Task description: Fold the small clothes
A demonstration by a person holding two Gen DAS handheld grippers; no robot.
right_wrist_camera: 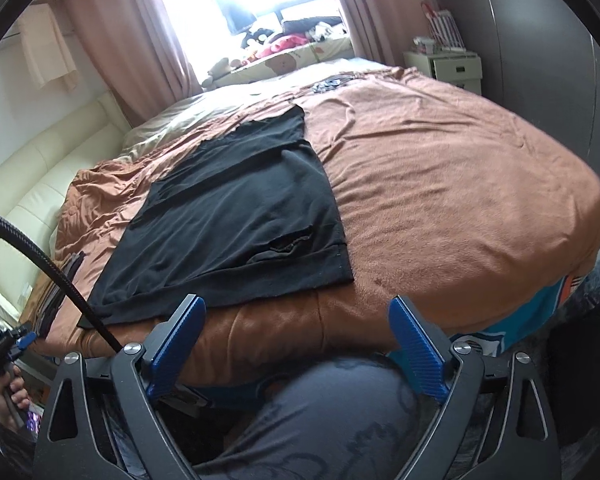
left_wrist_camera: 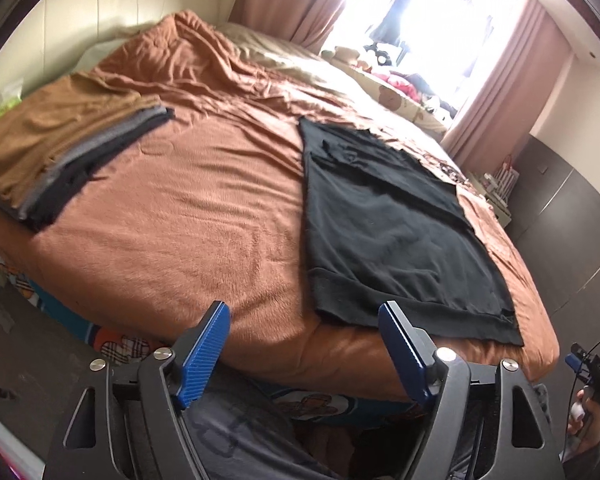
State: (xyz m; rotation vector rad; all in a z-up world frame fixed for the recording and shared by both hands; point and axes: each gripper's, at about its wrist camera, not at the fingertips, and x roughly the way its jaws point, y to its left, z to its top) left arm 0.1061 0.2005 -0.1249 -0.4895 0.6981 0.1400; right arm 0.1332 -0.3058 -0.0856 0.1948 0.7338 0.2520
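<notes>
The black garment (left_wrist_camera: 384,216) lay flat on the bed's brown blanket (left_wrist_camera: 204,216), near the front edge. The left gripper (left_wrist_camera: 304,316) and right gripper (right_wrist_camera: 296,312) hovered before it, fingers spread wide, empty. Folded clothes (left_wrist_camera: 72,152) sat stacked far left.

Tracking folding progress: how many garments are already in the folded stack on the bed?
3 visible layers in the folded stack at the bed's left edge: brown top, grey middle, black bottom. More may be hidden beneath. The black shirt lies apart, partly folded.
</notes>
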